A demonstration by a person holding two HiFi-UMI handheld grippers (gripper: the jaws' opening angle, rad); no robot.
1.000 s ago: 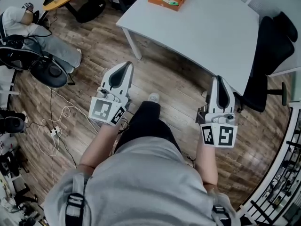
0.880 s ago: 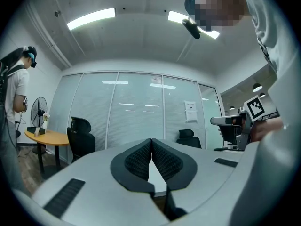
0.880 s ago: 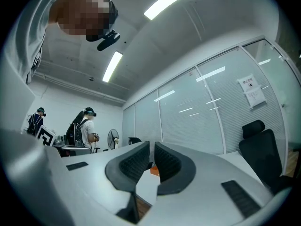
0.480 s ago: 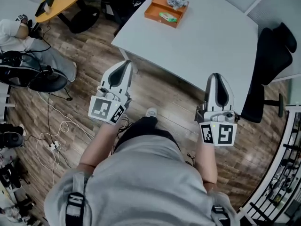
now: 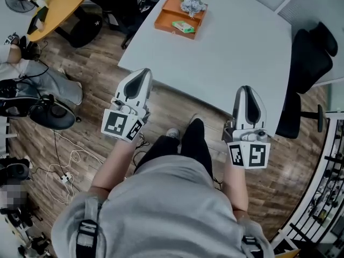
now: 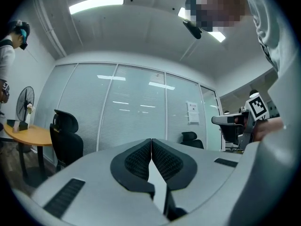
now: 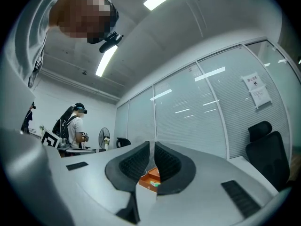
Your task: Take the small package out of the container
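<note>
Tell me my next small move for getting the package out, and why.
Probably step closer and reach the right gripper across the table: the small package lies in the orange container near its far edge, beyond that shut, empty gripper.

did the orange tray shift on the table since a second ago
No. The orange tray sits by the same far corner of the white table; only the camera's view shifted.
</note>
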